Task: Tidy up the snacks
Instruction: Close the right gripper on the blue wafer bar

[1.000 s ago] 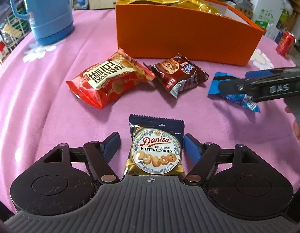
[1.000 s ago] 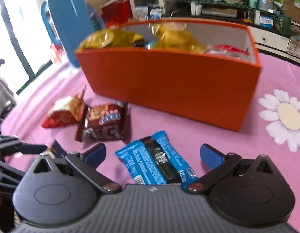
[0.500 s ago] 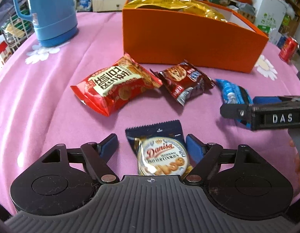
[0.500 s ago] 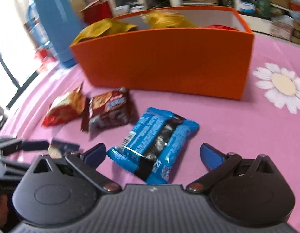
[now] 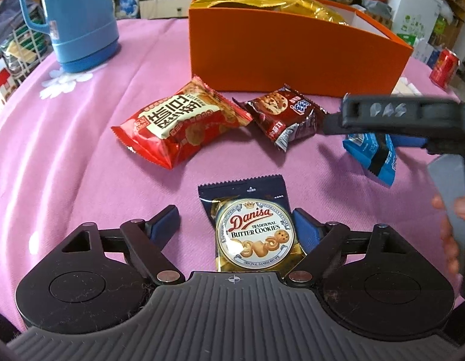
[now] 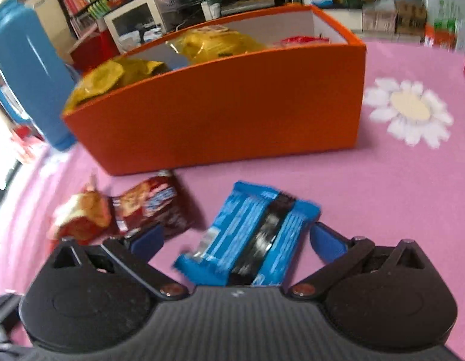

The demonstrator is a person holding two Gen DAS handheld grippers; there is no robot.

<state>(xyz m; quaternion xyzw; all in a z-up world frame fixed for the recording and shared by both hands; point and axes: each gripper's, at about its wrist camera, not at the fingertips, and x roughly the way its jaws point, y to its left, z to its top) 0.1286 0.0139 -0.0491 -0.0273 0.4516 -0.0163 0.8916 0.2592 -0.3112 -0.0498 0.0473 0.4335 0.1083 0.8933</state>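
Snacks lie loose on the pink cloth-covered table [image 5: 67, 156]. A dark blue Danisa butter cookie packet [image 5: 255, 234] sits between the jaws of the left gripper [image 5: 235, 225], which are opening; its right pad is right at the packet's edge, the left one apart. The right gripper [image 6: 237, 240] stands wide around a blue wrapped biscuit bar [image 6: 250, 237], pads clear of it. Beyond lie a brown chocolate-chip cookie pouch [image 5: 285, 114] and a red cracker bag [image 5: 181, 123], then the tall orange cardboard box [image 5: 292, 57] holding yellow crisp bags [image 6: 214, 42].
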